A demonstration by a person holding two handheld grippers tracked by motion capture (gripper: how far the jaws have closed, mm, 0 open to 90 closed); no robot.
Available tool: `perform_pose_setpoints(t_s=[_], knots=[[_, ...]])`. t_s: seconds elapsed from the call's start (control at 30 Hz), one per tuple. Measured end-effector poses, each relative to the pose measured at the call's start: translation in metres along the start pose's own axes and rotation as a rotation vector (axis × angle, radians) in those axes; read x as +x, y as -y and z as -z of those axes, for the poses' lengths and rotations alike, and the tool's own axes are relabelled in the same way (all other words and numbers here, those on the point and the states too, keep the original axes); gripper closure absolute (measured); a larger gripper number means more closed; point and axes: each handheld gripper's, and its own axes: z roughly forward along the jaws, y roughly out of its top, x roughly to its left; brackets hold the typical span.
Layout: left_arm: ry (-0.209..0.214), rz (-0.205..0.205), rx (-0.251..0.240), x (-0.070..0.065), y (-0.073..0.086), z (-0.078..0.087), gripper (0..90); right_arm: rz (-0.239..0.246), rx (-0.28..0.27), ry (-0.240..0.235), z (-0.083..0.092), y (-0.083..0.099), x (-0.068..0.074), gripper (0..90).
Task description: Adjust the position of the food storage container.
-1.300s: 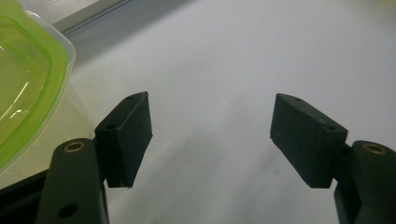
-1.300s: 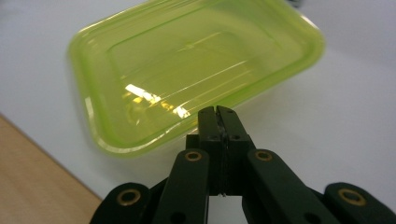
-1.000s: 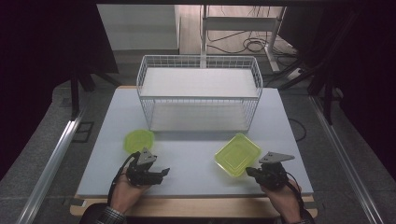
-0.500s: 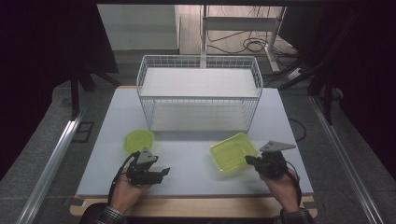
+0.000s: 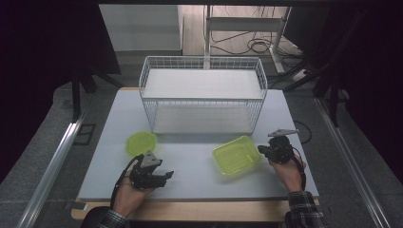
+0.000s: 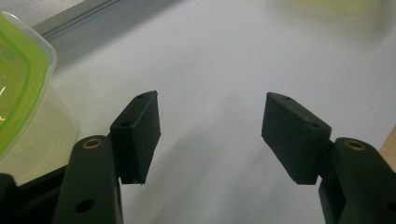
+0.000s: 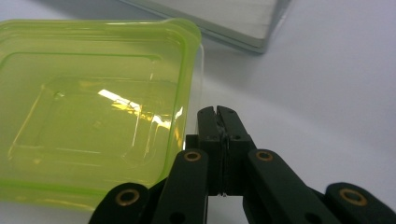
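Now the right gripper (image 5: pixel 264 150), jaws together, touches the rectangular container (image 5: pixel 236 155), long axis angled toward it.

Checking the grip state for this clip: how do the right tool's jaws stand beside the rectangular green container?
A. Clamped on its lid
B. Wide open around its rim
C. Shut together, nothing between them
C: in the right gripper view the right tool has its jaws pressed together beside the rectangular green container, its rim outside them.

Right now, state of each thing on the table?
rectangular container: lidded, flat on the table, beside the right gripper's tips.
round container: on the table, untouched.
wire basket: upright, empty.
left gripper: open, jaws just closing, nothing between.
right gripper: shut, pads together.
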Motion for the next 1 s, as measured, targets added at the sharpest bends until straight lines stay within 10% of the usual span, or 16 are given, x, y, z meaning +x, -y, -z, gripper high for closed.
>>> perform_pose_setpoints(t_s=[0.7, 1.0], knots=[[0.010, -0.004, 0.010, 0.000, 0.001, 0.001, 40.4, 0.091, -0.013, -0.145, -0.006, 0.003, 0.067, 87.9], [0.017, -0.003, -0.005, 0.000, 0.003, 0.003, 28.4, 0.125, -0.085, -0.090, 0.011, 0.008, 0.064, 73.2]])
